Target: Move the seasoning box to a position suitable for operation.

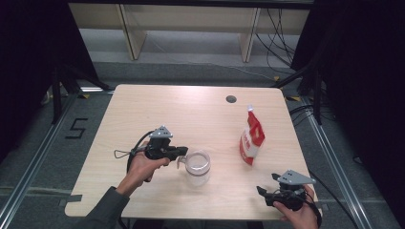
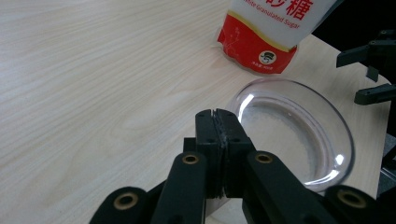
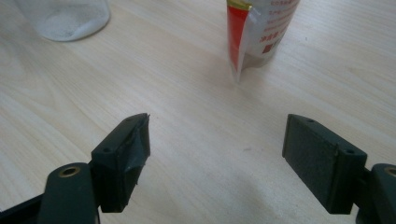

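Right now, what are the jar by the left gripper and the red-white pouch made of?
Jar: clear glass or hard plastic, glossy; the tabletop shows through it and its rim glints. Which of the two is unclear. Sugar pouch: thin flexible plastic film, printed red and white, slightly shiny; it creases and has a flat sealed edge.

lab recording bay: black curtains [image 1: 28, 57], floor rails [image 1: 33, 162], loose cables [image 1: 282, 33], bare wooden table [image 1: 191, 109].
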`<state>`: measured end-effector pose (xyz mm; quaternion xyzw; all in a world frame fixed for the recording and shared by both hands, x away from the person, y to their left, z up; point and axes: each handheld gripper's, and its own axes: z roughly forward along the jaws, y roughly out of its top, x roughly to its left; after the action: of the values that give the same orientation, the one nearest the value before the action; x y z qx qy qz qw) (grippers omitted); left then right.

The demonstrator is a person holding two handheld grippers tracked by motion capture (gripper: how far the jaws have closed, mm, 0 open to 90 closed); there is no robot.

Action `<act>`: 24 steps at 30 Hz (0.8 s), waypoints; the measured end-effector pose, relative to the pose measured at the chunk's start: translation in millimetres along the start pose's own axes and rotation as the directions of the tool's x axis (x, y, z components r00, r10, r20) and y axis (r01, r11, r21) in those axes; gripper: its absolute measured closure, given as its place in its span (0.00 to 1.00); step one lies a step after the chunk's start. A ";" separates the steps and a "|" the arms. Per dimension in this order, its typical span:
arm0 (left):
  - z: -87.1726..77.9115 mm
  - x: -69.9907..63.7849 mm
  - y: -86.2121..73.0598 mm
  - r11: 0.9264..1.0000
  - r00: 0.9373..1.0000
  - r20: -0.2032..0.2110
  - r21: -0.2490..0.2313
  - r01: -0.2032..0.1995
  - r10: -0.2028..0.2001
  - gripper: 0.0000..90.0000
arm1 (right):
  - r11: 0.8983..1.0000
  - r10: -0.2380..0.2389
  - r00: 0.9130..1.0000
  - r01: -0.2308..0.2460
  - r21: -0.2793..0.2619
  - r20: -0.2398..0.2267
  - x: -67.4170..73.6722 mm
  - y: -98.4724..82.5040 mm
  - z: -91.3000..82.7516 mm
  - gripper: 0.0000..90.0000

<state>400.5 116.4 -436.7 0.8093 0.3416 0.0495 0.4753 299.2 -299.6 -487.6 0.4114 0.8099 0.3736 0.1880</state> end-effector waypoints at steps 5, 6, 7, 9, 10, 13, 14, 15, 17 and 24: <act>-5.1 -0.6 -4.7 1.000 1.000 0.000 -0.007 0.010 -0.010 0.98 | 1.000 -0.016 1.000 0.016 -0.010 0.010 -0.2 0.1 0.2 0.27; -5.9 -0.5 -6.2 1.000 1.000 -0.002 -0.013 0.013 -0.013 0.98 | 1.000 -0.019 1.000 0.019 -0.010 0.009 -0.4 0.1 0.4 0.27; -6.9 -0.3 -7.4 1.000 1.000 0.008 -0.013 0.024 -0.023 0.98 | 1.000 -0.017 1.000 0.017 -0.014 0.004 -0.4 0.1 1.0 0.27; -8.3 -0.1 -10.5 1.000 1.000 0.001 -0.010 0.023 -0.023 0.98 | 1.000 -0.018 1.000 0.018 -0.012 0.009 -0.2 0.4 0.4 0.27; -8.7 0.0 -12.1 1.000 1.000 0.003 0.000 0.021 -0.021 0.97 | 1.000 -0.019 1.000 0.019 -0.012 0.009 -0.2 0.3 0.5 0.27; -9.4 1.1 -18.0 1.000 1.000 0.008 -0.006 0.025 -0.025 0.94 | 1.000 -0.005 1.000 0.005 -0.006 -0.004 0.3 0.1 1.2 0.27; -10.5 1.7 -19.1 0.999 0.999 0.013 -0.020 0.031 -0.031 0.92 | 1.000 -0.006 1.000 0.006 -0.006 -0.003 0.2 0.2 1.2 0.27; -12.4 2.2 -19.8 0.999 0.999 0.005 -0.029 0.039 -0.039 0.90 | 1.000 -0.005 1.000 0.005 -0.006 -0.003 0.3 0.3 1.2 0.27; -15.9 3.4 -21.3 0.997 0.999 0.012 -0.054 0.050 -0.049 0.86 | 1.000 -0.016 1.000 0.016 -0.012 0.007 -0.2 0.3 1.0 0.27; -38.4 3.5 -30.9 0.994 1.000 0.014 -0.110 0.016 -0.015 0.71 | 1.000 -0.015 1.000 0.015 -0.016 -0.003 -0.6 0.2 1.5 0.27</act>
<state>372.0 156.5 -441.5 0.7796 0.3415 0.0594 0.5216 300.5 -299.3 -488.4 0.4032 0.8103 0.3789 0.1930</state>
